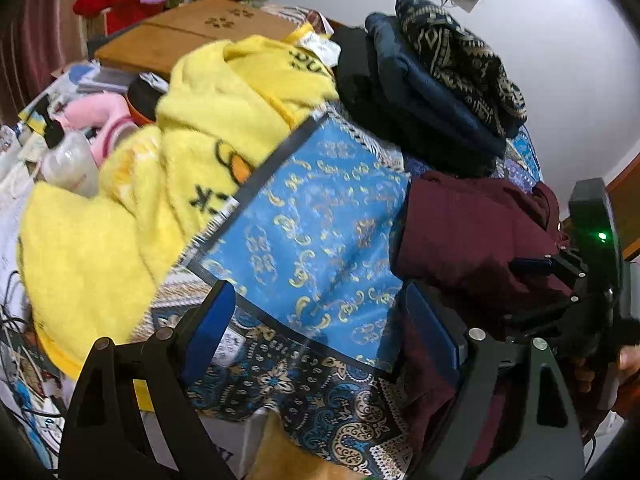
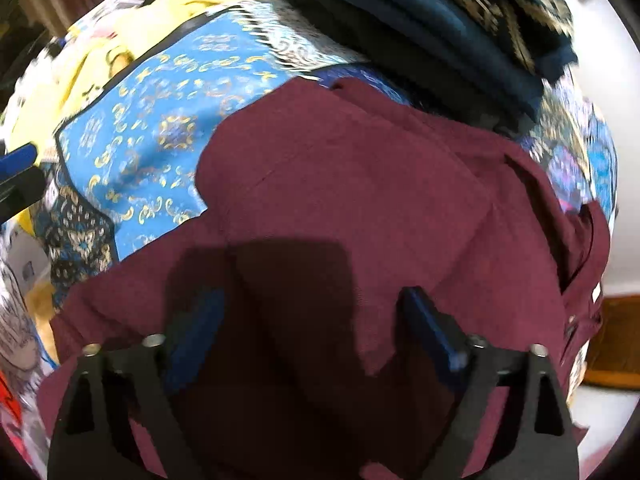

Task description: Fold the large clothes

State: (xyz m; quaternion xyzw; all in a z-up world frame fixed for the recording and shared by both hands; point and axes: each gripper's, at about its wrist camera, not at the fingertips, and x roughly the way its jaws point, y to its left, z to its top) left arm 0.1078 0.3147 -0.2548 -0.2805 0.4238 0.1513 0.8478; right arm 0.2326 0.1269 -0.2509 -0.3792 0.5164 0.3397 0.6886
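A maroon shirt (image 2: 344, 168) lies partly folded on a blue patterned cloth (image 2: 160, 128). In the left wrist view the maroon shirt (image 1: 468, 232) is at the right, on the blue cloth (image 1: 320, 224). My right gripper (image 2: 312, 308) is open and empty, its blue fingers (image 2: 428, 324) just above the shirt's near part. My left gripper (image 1: 320, 312) is open and empty over the blue cloth, left of the shirt. The right gripper's body (image 1: 592, 264) shows at the right edge of the left wrist view.
A yellow fleece robe (image 1: 160, 168) lies bunched at the left. A stack of folded dark clothes (image 1: 432, 80) sits at the back right, also in the right wrist view (image 2: 440, 20). A pink toy (image 1: 100, 116), bottles and clutter lie far left. A brown box (image 1: 192, 32) is behind.
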